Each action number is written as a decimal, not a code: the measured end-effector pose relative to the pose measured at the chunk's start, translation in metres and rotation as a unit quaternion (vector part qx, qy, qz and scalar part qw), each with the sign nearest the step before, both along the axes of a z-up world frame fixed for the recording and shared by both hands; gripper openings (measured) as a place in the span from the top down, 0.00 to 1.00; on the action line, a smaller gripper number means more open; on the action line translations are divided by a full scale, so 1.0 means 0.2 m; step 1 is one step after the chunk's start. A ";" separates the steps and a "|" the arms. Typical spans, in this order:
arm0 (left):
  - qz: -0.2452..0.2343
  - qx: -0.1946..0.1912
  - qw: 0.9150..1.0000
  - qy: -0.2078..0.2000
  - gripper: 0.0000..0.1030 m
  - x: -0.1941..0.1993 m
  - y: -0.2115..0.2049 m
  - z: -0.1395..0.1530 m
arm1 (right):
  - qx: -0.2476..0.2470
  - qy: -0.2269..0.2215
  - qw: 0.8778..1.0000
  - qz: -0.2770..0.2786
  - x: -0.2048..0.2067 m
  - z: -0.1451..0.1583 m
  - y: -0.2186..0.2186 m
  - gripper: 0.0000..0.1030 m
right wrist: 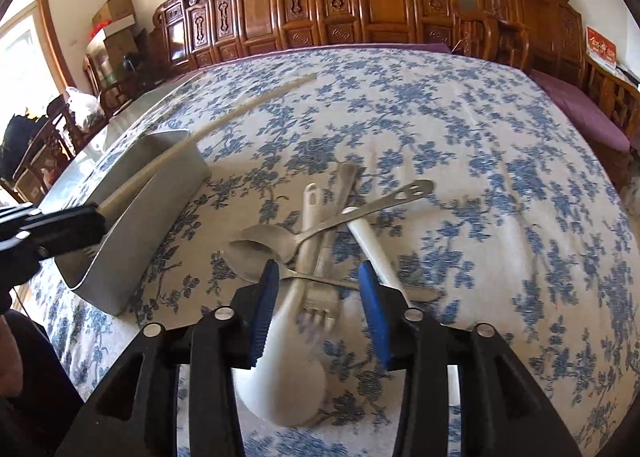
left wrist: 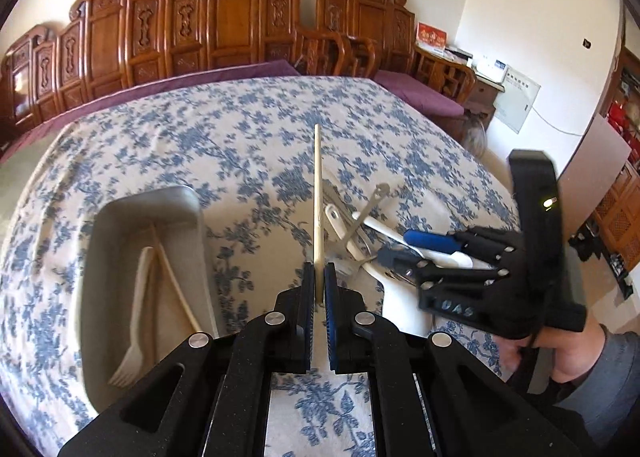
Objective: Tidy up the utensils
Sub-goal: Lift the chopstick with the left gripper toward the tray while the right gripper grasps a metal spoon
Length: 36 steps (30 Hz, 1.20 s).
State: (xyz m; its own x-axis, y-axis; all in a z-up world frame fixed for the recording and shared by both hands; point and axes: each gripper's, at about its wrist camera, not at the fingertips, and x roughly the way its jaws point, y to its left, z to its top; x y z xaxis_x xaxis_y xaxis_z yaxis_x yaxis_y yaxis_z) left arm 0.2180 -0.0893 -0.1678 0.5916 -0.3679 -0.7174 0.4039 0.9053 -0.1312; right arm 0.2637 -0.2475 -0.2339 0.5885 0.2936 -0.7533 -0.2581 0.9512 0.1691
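The chopstick (left wrist: pixel 317 193) sat clamped near its lower end between the narrow jaws of my left gripper (left wrist: pixel 319 285), its long axis running straight out ahead of the fingers, tip raised over the cloth. I judged it light, stiff and smooth, liable to swivel in so short a hold; a grasp nearer the middle would steady it. To that gripper's left lay the metal tray (left wrist: pixel 188 201), holding a plastic fork (left wrist: pixel 134 321) and another chopstick (left wrist: pixel 176 285). My right gripper (right wrist: pixel 318 277) hung half open and empty above the utensil pile (right wrist: pixel 320 233), its jaws on either side of a fork, perhaps wooden, though blur hid it. The white ladle (right wrist: pixel 288 373) lay beneath its fingers.
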 end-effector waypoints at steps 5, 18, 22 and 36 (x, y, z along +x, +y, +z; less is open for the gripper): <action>0.012 -0.005 1.000 -0.001 0.96 0.00 0.07 0.02 | -0.007 0.000 1.000 0.017 0.03 -0.01 0.12 0.46; 0.024 -0.006 1.000 -0.002 0.96 -0.03 0.14 0.01 | -0.060 0.001 0.997 0.057 0.07 -0.07 0.29 0.46; 0.026 -0.005 1.000 -0.001 0.96 -0.03 0.14 0.01 | -0.096 -0.002 0.993 0.066 0.05 -0.10 0.30 0.60; 0.035 -0.010 0.999 -0.007 0.96 -0.06 0.20 0.04 | -0.057 -0.049 0.995 0.062 -0.05 0.08 0.19 0.88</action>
State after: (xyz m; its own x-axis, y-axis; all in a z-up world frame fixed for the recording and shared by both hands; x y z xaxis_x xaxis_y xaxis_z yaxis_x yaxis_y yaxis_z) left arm 0.2060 -0.0489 -0.1602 0.6268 -0.3396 -0.7013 0.3419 0.9286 -0.1441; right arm 0.2530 -0.2104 -0.2176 0.6257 0.2846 -0.7263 -0.3854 0.9223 0.0294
